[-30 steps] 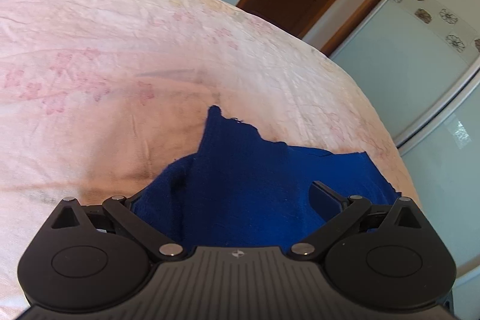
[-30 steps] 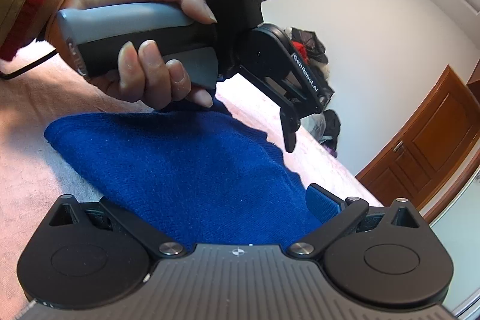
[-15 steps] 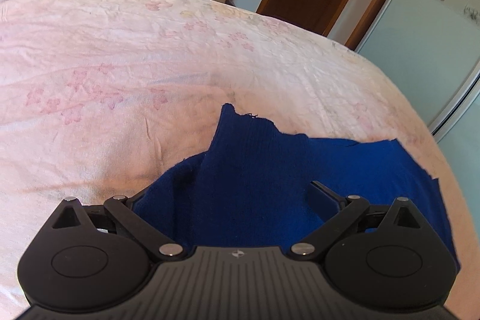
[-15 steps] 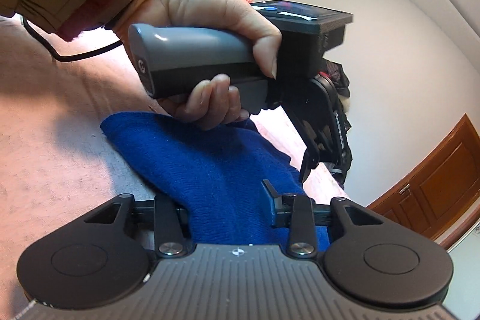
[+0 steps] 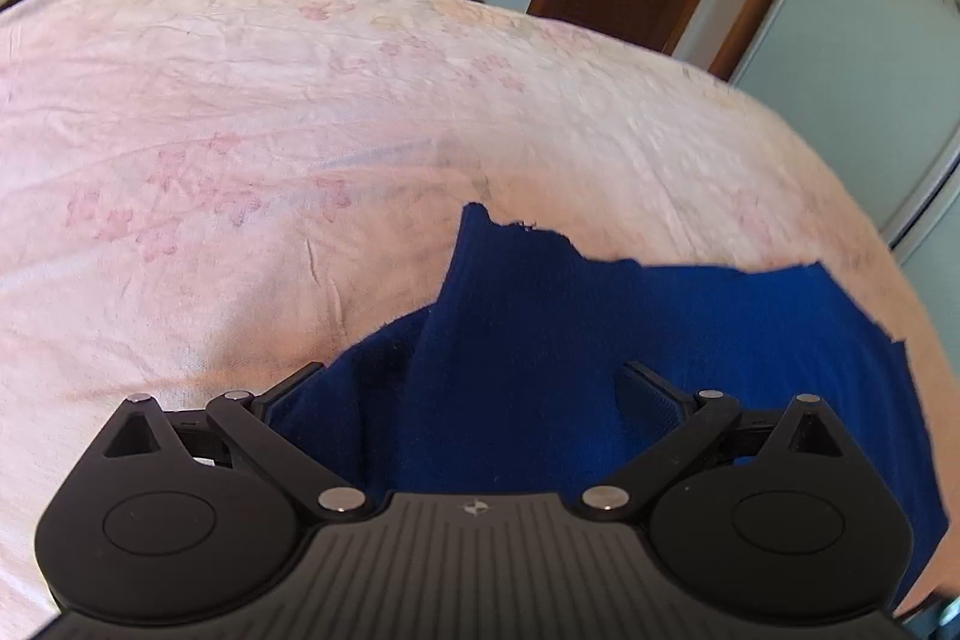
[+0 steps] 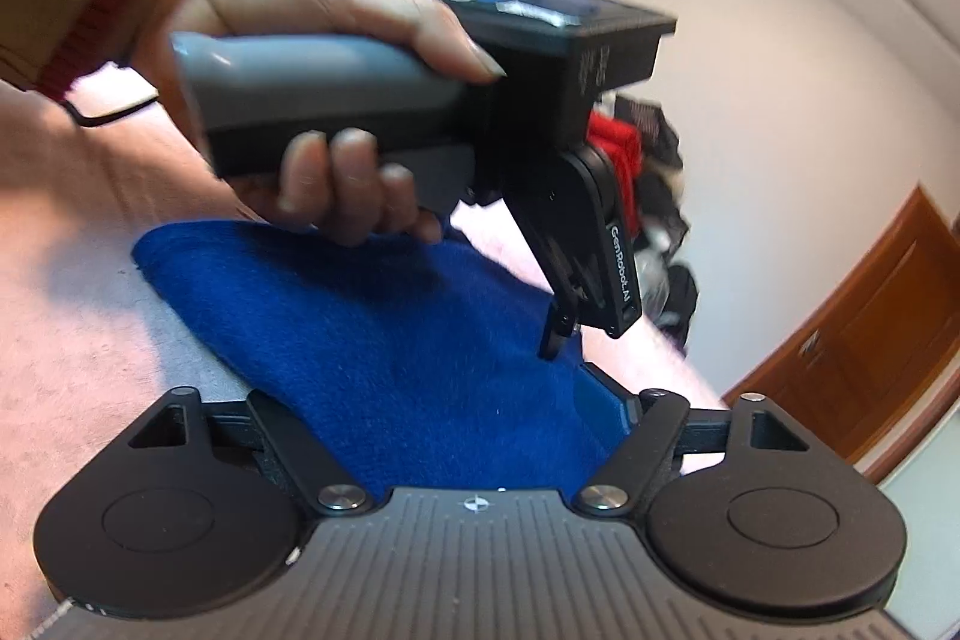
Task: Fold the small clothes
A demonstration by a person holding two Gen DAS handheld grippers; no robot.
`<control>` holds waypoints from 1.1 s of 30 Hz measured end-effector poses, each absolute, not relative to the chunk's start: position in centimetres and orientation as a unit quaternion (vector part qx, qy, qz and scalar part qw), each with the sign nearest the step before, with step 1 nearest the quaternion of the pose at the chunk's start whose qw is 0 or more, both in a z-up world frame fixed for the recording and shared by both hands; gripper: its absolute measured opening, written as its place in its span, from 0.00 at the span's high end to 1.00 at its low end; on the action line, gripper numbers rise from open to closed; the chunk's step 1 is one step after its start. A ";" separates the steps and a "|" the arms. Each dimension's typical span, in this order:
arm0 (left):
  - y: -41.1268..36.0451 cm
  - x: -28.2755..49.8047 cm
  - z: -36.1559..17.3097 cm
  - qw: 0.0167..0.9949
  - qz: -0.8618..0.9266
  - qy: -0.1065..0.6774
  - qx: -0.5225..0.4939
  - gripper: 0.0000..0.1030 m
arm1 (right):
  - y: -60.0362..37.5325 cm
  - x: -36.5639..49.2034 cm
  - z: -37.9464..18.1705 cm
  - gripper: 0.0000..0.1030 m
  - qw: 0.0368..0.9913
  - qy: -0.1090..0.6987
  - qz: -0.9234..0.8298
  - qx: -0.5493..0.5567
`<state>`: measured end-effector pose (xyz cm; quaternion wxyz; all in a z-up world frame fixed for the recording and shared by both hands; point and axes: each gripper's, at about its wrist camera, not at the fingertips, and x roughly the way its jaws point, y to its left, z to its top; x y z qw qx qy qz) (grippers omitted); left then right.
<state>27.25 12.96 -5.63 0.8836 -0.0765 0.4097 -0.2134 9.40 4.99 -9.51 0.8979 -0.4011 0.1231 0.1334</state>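
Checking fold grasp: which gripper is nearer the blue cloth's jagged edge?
Left. Left gripper hangs over that edge; right gripper, jaws opening with cloth between, sits back at its near side.

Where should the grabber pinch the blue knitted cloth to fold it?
Probably the raised pointed corner of the blue knitted cloth, coming from the near side over the pink bedsheet. That corner sticks up, free of the flat part, so the fingers could close on one layer.
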 end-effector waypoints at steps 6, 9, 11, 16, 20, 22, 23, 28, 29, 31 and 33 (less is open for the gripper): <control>13.6 27.1 -5.8 0.876 -0.249 0.402 -0.095 0.01 | 6.0 8.5 -11.0 0.70 0.876 0.113 0.151 -0.445; 13.4 26.9 -5.9 0.878 -0.256 0.396 -0.082 0.01 | 6.2 8.2 -11.1 0.69 0.876 0.114 0.152 -0.444; 13.1 26.8 -5.9 0.880 -0.257 0.394 -0.068 0.01 | 5.5 8.4 -11.0 0.69 0.876 0.115 0.152 -0.443; 12.7 26.7 -6.0 0.883 -0.255 0.391 -0.050 0.01 | 5.8 8.0 -10.8 0.69 0.875 0.116 0.154 -0.443; 12.7 26.7 -6.0 0.883 -0.255 0.391 -0.049 0.02 | 5.7 8.1 -10.6 0.69 0.875 0.113 0.152 -0.446; 12.7 26.8 -5.9 0.882 -0.253 0.395 -0.048 0.03 | 5.8 8.0 -10.6 0.71 0.873 0.116 0.155 -0.447; 12.6 26.8 -5.8 0.883 -0.246 0.397 -0.045 0.10 | 5.8 8.0 -10.7 0.75 0.872 0.121 0.160 -0.447; 13.0 27.3 -5.1 0.877 -0.229 0.420 -0.049 0.72 | 6.0 7.7 -10.5 0.88 0.868 0.127 0.168 -0.450; 13.2 27.5 -5.0 0.872 -0.230 0.427 -0.061 0.76 | 5.9 7.8 -10.4 0.89 0.869 0.130 0.171 -0.447; 13.2 27.5 -4.9 0.872 -0.223 0.431 -0.066 0.83 | 5.7 7.8 -10.2 0.91 0.871 0.135 0.176 -0.438; 12.7 27.1 -4.7 0.875 -0.214 0.431 -0.059 0.85 | 5.4 7.9 -9.7 0.92 0.876 0.141 0.183 -0.424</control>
